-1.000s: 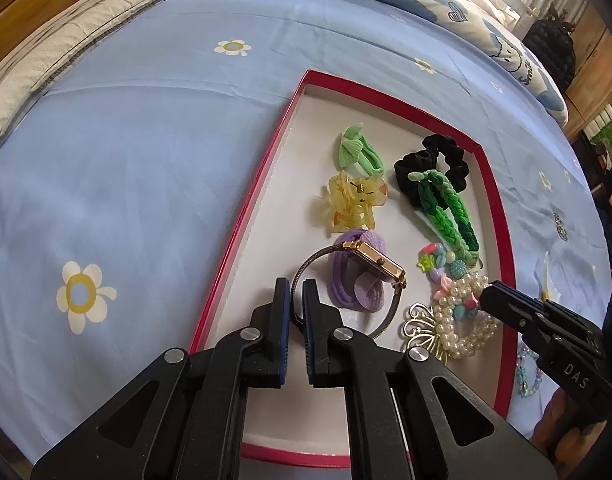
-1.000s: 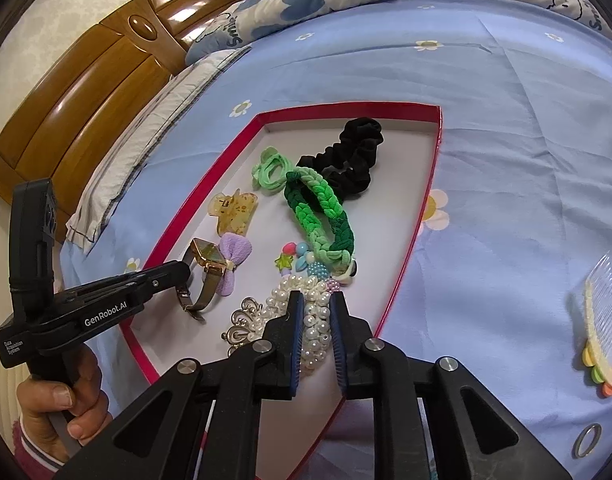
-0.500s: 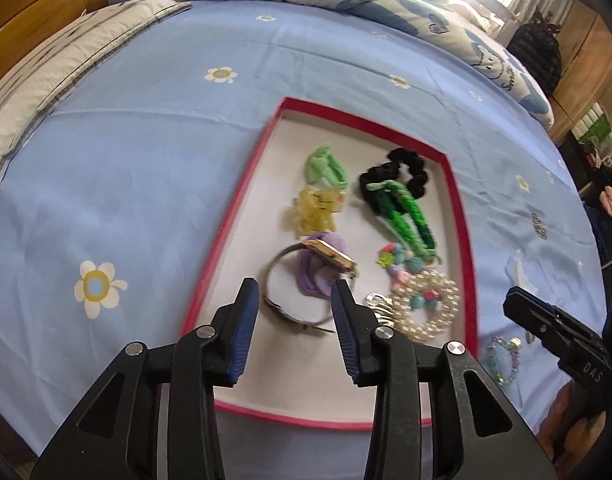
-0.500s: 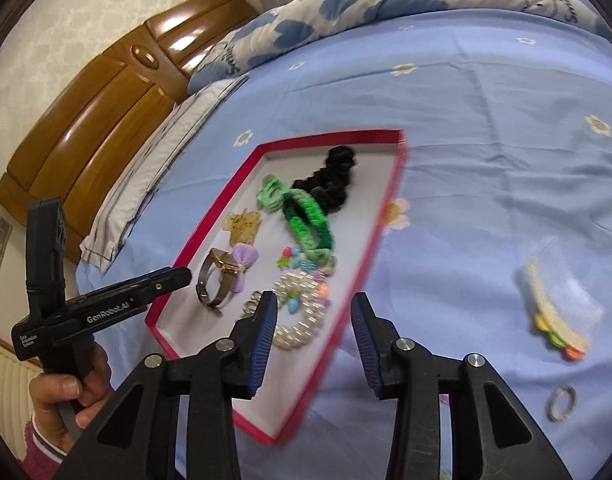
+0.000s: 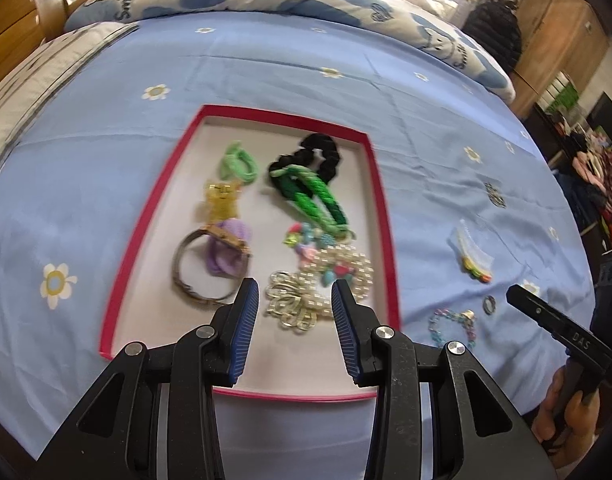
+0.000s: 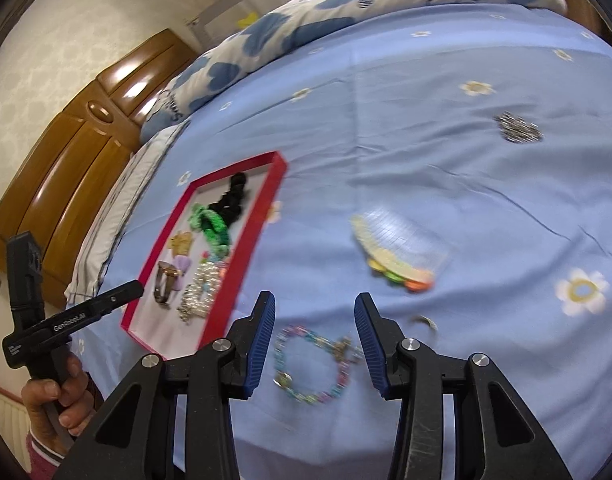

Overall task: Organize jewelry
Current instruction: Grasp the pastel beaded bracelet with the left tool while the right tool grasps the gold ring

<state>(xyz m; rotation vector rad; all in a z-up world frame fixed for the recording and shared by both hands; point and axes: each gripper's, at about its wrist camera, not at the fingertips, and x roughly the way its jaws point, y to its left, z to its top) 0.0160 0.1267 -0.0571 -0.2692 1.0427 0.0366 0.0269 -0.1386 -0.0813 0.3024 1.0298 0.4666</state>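
Jewelry tray (image 5: 386, 216) red-rimmed on bedsheet (image 6: 446, 152), bare sheet beyond its right edge, both tongs parted, empty

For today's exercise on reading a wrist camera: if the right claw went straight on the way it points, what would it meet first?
Most likely the beaded bracelet, lying on the blue bedsheet between the open fingers of the right claw. Depth is uncertain; nothing appears in between.

A red-rimmed tray (image 5: 380, 204) lies flat on the bed, holding hair ties, a yellow claw clip (image 5: 221, 200), a watch (image 5: 203, 268), a pearl bracelet (image 5: 346, 272) and a silver brooch (image 5: 289, 306). Beside it on the sheet lie a beaded bracelet (image 6: 312, 364), a comb (image 6: 398, 256), a ring (image 6: 424, 321) and a sparkly heart (image 6: 518, 127).
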